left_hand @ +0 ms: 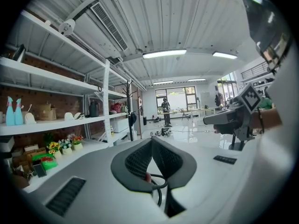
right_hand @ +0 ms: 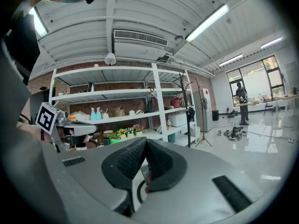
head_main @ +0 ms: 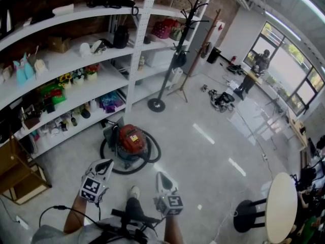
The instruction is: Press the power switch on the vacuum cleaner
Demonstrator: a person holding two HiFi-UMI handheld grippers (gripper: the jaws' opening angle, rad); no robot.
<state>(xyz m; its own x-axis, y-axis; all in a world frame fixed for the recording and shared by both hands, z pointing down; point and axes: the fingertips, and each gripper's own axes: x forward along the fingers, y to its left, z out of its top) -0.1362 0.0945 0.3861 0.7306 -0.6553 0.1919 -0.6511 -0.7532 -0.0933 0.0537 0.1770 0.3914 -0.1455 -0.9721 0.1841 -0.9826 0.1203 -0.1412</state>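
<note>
Vacuum cleaner (head_main: 131,138): red, on floor ahead, between and beyond both tools; left gripper (head_main: 104,165) somewhat nearer than right gripper (head_main: 162,178); both jaw pairs pressed together, empty.

The pale, glossy floor (head_main: 203,161) carries a red vacuum (head_main: 131,140) with its black hose (head_main: 157,150) looped round it, just beside white shelving (head_main: 136,60) crowded with small goods. Beyond the vacuum a coat stand (head_main: 156,104) rises from a round base. A wooden crate (head_main: 23,179) sits by the shelving's near end. A round white table (head_main: 282,207) stands well apart, to the right.
</note>
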